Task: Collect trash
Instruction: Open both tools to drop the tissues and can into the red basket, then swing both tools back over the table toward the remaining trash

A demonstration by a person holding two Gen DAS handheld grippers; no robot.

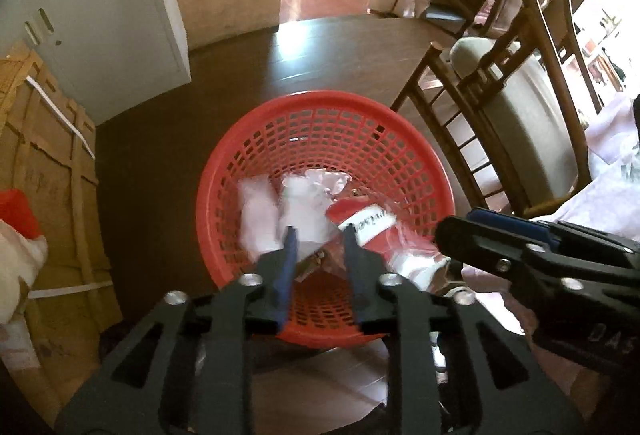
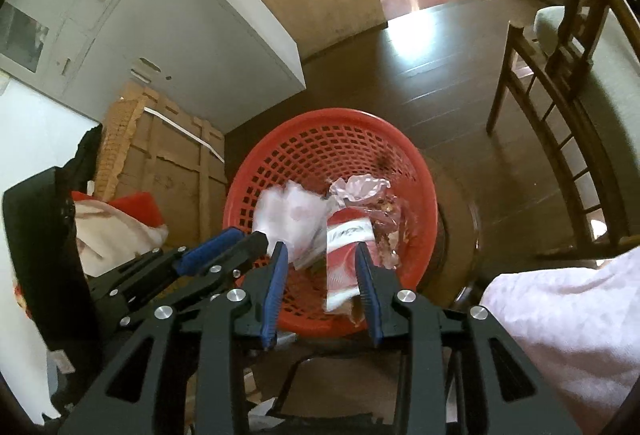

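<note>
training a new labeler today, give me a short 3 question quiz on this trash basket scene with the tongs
1. True or false: the red basket already holds trash.
2. Which piece lies in line with the gap of the right tongs in the right wrist view? A) the red and white wrapper B) a glass bottle C) a banana peel
3. Fill in: the basket stands on the dark floor between a wooden chair and a ____ box.

Key: 1 true, white papers and wrappers lie inside. 2 A. 3 cardboard. Both the right and left tongs are open and grip nothing.
</note>
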